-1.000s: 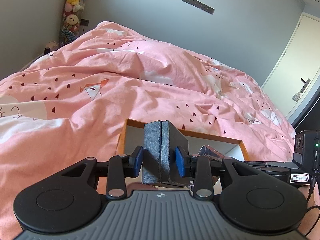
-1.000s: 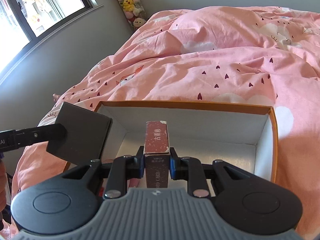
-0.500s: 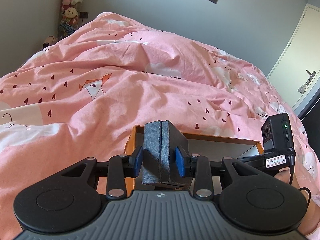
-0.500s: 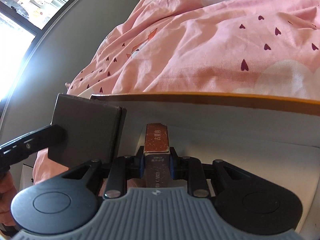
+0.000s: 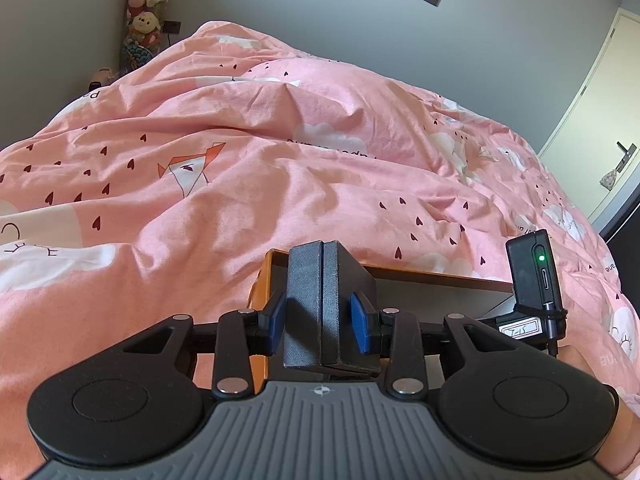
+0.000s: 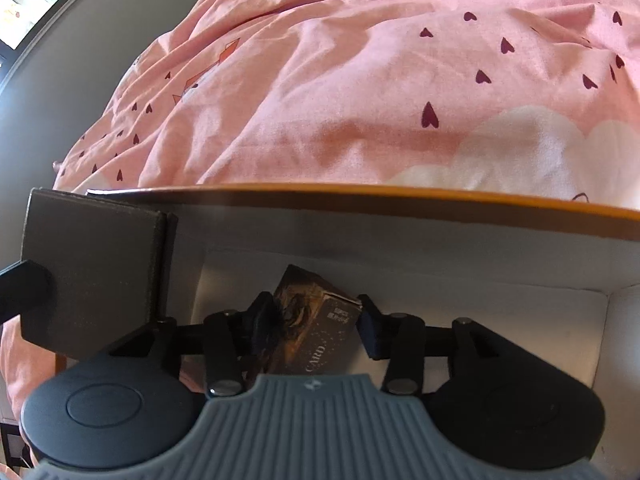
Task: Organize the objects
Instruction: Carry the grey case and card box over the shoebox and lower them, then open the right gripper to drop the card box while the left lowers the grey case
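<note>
Right gripper point(image 6: 316, 316), jaws just opened, releases the card box point(image 6: 316, 332) tilted inside the orange-rimmed box point(image 6: 400, 196); toppling is risked. Left gripper point(image 5: 320, 316) clamps the dark grey case point(image 5: 324, 300), which could snag the rim.

On the pink duvet point(image 5: 280, 184) stands one orange box point(image 6: 400, 196) holding one card pack point(image 6: 316, 336), one dark case point(image 5: 324, 304) hangs at its edge, two grippers show, and several plush toys point(image 5: 148, 8) fill the far corner.

Soft daylight fills the room, coming from a window point(image 6: 24, 4) blown out to white at the far left. The pink duvet point(image 5: 280, 168) is evenly lit and sharp. The open box point(image 6: 400, 248) looks shadowed inside and slightly blurred; straight edges bow toward the corners.
</note>
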`<action>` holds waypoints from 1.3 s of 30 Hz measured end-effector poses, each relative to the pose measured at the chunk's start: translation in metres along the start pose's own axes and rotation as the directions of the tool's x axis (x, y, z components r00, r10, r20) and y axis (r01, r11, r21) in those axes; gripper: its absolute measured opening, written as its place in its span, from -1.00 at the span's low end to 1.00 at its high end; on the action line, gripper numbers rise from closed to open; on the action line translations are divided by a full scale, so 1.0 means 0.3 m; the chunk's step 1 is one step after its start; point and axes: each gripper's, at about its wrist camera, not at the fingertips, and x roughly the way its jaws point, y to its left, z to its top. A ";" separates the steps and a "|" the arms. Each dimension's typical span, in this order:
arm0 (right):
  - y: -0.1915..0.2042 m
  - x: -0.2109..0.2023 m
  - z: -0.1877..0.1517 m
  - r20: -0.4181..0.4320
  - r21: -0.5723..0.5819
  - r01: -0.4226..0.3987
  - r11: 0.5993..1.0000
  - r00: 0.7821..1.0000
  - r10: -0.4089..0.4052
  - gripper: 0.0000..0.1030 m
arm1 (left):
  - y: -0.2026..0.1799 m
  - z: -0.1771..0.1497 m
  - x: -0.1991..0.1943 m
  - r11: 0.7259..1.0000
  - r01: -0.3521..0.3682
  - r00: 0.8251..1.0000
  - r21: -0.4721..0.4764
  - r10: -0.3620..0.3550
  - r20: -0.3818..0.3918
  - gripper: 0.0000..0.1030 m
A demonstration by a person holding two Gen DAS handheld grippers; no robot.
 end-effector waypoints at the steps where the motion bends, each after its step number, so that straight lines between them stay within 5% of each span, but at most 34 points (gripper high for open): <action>1: -0.004 -0.002 -0.004 -0.004 0.000 0.017 1.000 1.000 -0.017 0.11 | 0.000 0.000 0.000 1.000 0.001 1.000 0.000 -0.001 0.000 -0.24; 8: -0.040 -0.052 -0.047 -0.024 -0.007 -0.005 1.000 1.000 0.005 0.25 | -0.004 -0.006 -0.009 1.000 0.006 1.000 0.004 -0.006 0.003 -0.24; 13: 0.025 -0.066 -0.114 -0.110 -0.237 -0.022 0.971 0.994 -0.004 0.24 | -0.019 -0.012 -0.001 1.000 -0.005 1.000 0.030 0.005 -0.012 -0.24; 18: 0.099 -0.035 -0.179 -0.164 -0.444 -0.025 0.896 0.985 -0.054 0.24 | -0.032 -0.020 0.016 0.999 -0.008 0.999 0.047 0.009 -0.031 -0.24; 25: 0.164 0.002 -0.207 -0.081 -0.657 0.072 0.750 0.983 -0.166 0.18 | -0.034 -0.020 0.027 0.997 -0.023 0.999 0.071 0.026 -0.046 -0.24; 32: 0.198 0.016 -0.212 -0.037 -0.783 0.064 0.619 0.988 -0.149 -0.34 | -0.031 -0.004 0.027 0.995 -0.036 0.998 0.093 0.041 -0.044 -0.24; 39: 0.214 0.031 -0.206 -0.063 -0.821 -0.018 0.570 0.996 -0.059 -0.54 | -0.009 0.016 0.017 0.997 -0.026 0.999 0.072 0.029 -0.040 -0.24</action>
